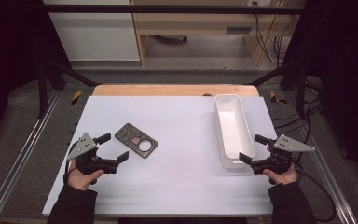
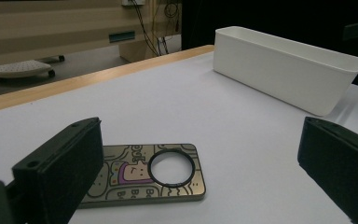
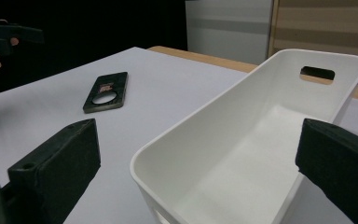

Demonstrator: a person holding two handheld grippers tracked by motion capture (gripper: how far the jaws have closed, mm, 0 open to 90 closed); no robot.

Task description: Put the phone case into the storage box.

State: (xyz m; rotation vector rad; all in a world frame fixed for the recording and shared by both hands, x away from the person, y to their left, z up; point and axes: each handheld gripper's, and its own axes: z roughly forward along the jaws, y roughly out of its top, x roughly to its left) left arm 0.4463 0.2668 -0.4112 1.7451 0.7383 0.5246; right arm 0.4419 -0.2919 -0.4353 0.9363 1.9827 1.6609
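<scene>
A long white bin (image 1: 233, 130) sits right of centre in the high view, running away from the person across the pale table (image 1: 177, 186). In the right gripper view its inside looks bare: smooth white floor and walls, with a slot handle cut in the far end wall.

Left of centre in the high view lies a flat dark phone case (image 1: 136, 140), flat on the table and turned at a slant, well apart from the bin. In the left gripper view it shows at lower centre, printed with cartoon doodles and carrying a black ring.

The left gripper (image 1: 113, 148), at lower left of the high view, has its jaws spread wide and grips nothing. It sits just beside the case, and I cannot tell whether its near jaw touches it.

The right gripper (image 1: 253, 149), at lower right, is likewise spread wide and empty. Its jaws stand either side of the bin's near end, one just at the bin's near corner.
</scene>
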